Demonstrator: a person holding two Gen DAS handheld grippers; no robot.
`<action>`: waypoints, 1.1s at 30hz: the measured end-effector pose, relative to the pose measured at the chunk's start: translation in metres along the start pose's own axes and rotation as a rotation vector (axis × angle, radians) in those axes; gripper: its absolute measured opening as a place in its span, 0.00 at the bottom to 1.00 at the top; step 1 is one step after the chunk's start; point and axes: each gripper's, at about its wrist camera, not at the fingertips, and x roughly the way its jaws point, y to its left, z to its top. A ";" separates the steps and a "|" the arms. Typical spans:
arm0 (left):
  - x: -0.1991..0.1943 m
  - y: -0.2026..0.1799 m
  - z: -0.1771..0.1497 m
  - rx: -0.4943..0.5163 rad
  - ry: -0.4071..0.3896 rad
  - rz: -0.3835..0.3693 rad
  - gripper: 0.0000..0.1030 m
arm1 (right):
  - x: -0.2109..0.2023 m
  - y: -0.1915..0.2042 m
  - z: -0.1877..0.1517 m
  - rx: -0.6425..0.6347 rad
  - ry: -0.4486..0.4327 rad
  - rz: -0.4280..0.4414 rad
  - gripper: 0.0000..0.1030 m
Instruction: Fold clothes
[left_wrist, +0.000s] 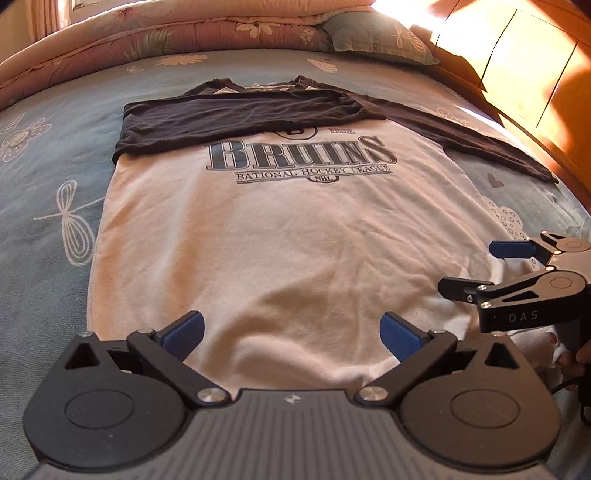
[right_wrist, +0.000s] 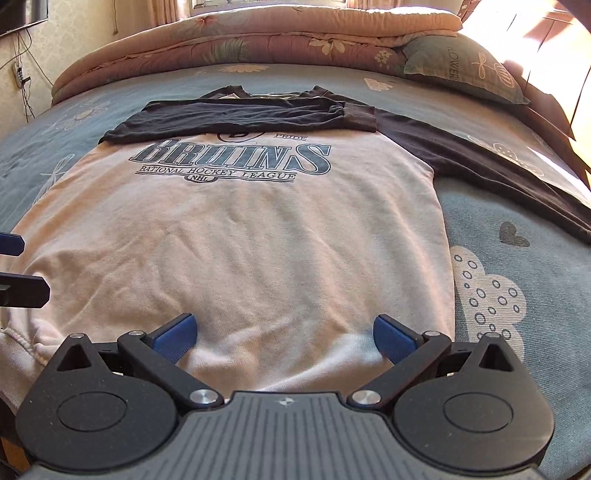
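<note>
One raglan shirt (left_wrist: 280, 236) lies flat, front up, on a bed (left_wrist: 48, 184) covered by a blue-grey sheet with pale flower and butterfly prints. Its body is pale cream with two dark brown sleeves. A dark print on the chest reads "BRUINS" above "NATIONAL HOCKEY LEAGUE" and "NHL".

From the left wrist view, the left gripper (left_wrist: 291, 334) has its jaws spread wide and holding nothing, the shirt's hem lying between and just ahead of them. This view alone shows the whole right gripper (left_wrist: 467, 267), to the right of the left jaws over the hem's right corner, marked "DAS", its jaws parted and empty.

From the right wrist view, the right gripper (right_wrist: 284, 334) is likewise released, the hem between its jaws. Only the tips of the left gripper (right_wrist: 22, 264) enter at the far left edge. This view alone shows a wall with cables (right_wrist: 26, 70) far left and a bunched bit of hem left of the jaws.

Ahead of both sets of jaws, the left sleeve (right_wrist: 236, 114) is folded across the chest, covering the top of the print. The right sleeve (right_wrist: 480, 166) stretches out to the right on the sheet. Beyond the shirt lie one folded floral quilt (right_wrist: 258, 40) and one green pillow (right_wrist: 465, 70), with a wooden headboard (left_wrist: 517, 62) on the right.
</note>
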 end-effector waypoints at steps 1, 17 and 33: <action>0.001 -0.001 -0.004 0.011 0.003 0.003 0.98 | -0.001 -0.001 0.001 0.004 0.011 0.005 1.00; 0.005 0.013 0.020 0.022 -0.017 0.106 0.99 | 0.048 -0.147 0.123 0.226 -0.114 -0.190 1.00; 0.039 -0.004 0.041 0.060 0.000 0.056 0.99 | 0.092 -0.225 0.124 0.277 -0.020 -0.234 1.00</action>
